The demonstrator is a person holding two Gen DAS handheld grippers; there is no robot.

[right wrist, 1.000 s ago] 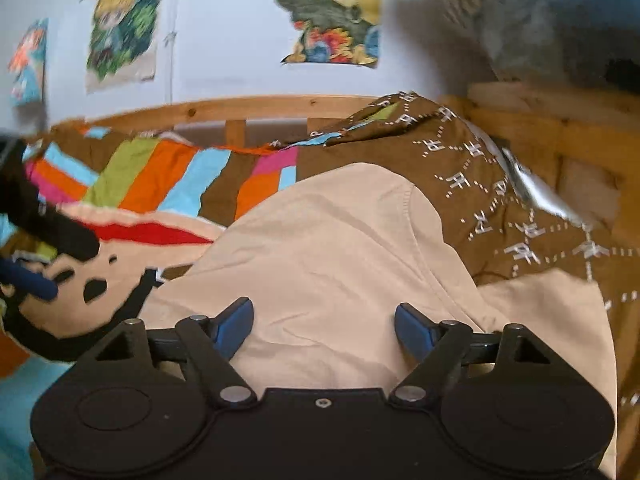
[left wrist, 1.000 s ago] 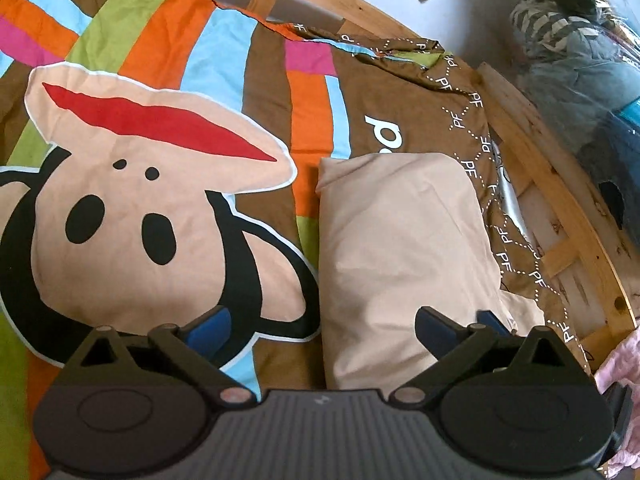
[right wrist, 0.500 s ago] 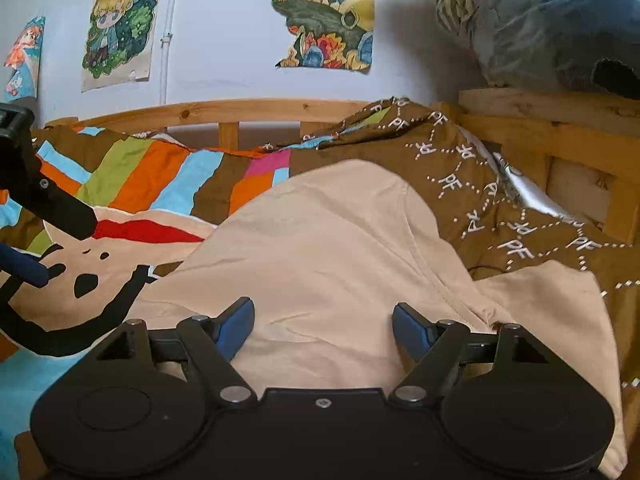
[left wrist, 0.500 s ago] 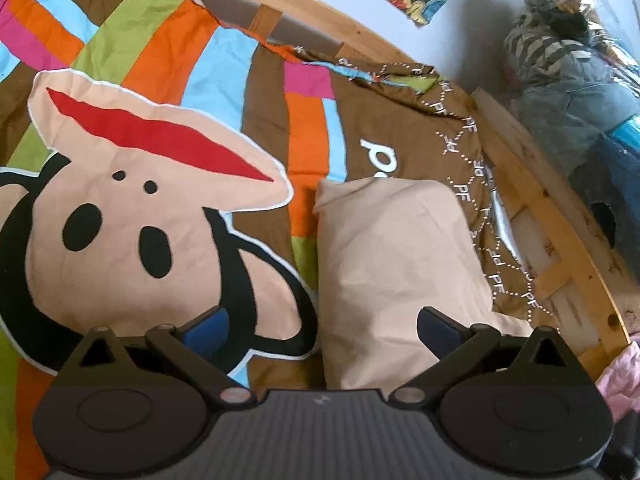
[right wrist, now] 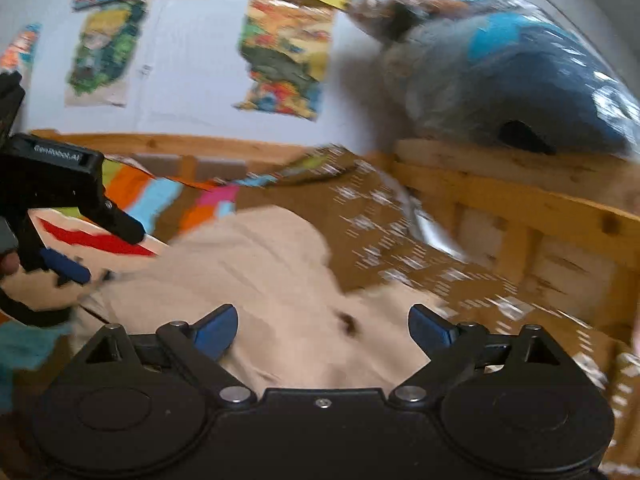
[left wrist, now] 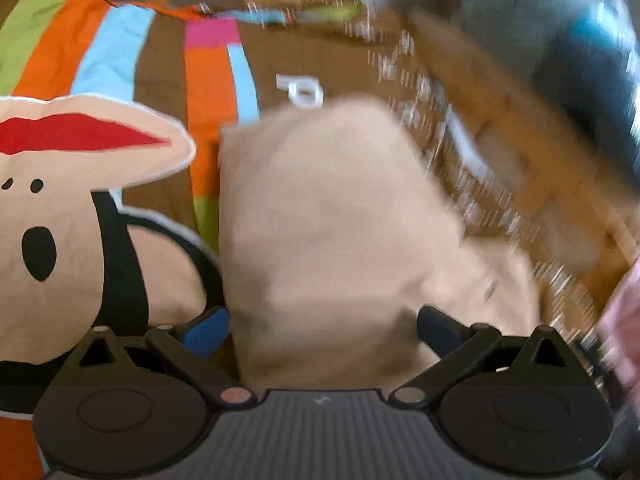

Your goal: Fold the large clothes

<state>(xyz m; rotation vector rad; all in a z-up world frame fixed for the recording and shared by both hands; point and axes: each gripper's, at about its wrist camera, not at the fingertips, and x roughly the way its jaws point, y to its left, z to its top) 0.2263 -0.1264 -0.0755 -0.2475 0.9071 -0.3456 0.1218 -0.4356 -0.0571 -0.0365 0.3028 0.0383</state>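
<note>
1. Left wrist view: your left gripper [left wrist: 322, 330] stands with its jaws wide apart and holds nothing. The beige garment [left wrist: 328, 232] lies folded into a compact block at centre frame, running from the "P" lettering down to the gripper body.

2. Change noted: half a second ago both views were sharp; now both are smeared, most heavily at the right of the frame. You are swinging both grippers, and the right wrist view has tilted up to take in more wall. The garment has kept its folded outline throughout.

3. Right wrist view: your right gripper [right wrist: 322, 330] is likewise spread wide and empty, with the beige garment [right wrist: 272, 280] directly ahead of its fingers. Your left gripper [right wrist: 60, 216] shows at the left edge.

4. Assessment: with both grippers released and the block intact, the fold appears complete or close to it. A loose flap at lower right of the left wrist view may need tucking; blur prevents confirmation.

5. Surface: the garment rests on a striped cartoon bedspread [left wrist: 120, 80], beside a brown patterned cover [left wrist: 420, 120] at its right.

6. Room: a wooden bed frame [right wrist: 520, 208] borders the bedding. Posters [right wrist: 288, 52] hang on the white wall, and plastic-wrapped bundles [right wrist: 520, 72] sit at upper right.
</note>
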